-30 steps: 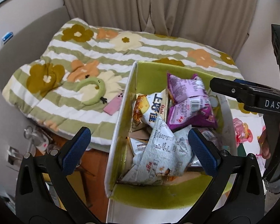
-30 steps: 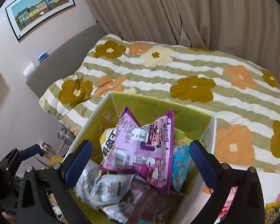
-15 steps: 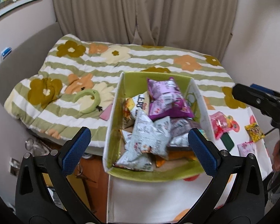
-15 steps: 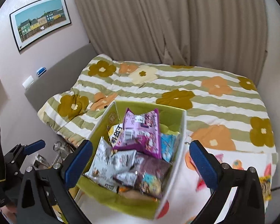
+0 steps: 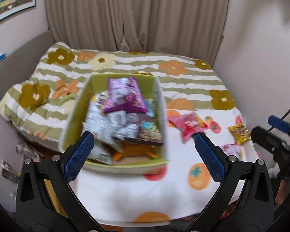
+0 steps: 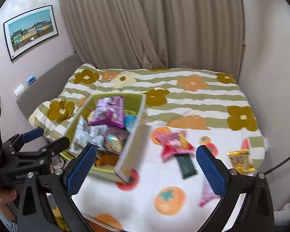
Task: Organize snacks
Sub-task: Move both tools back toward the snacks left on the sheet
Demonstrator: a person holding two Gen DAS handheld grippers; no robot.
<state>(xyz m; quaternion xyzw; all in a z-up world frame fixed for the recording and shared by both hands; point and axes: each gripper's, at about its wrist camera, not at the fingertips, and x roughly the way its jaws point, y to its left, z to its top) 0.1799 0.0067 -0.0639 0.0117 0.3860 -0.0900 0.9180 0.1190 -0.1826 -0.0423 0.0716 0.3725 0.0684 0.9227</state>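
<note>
Both the left tongs (image 5: 144, 144) and the right tongs (image 6: 146, 160) were held wide apart and empty. Beyond them, the snack-filled green box (image 5: 78, 108) was seen on the white cloth (image 5: 125, 189), loose packets (image 6: 174, 143) just beside it, the bed (image 6: 183, 89) behind.

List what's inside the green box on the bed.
The green box holds a heap of snack packets: a purple bag on top, white printed packets, a dark packet, something orange lower down. Anything beneath the heap is covered, and blur hides the labels.
</note>
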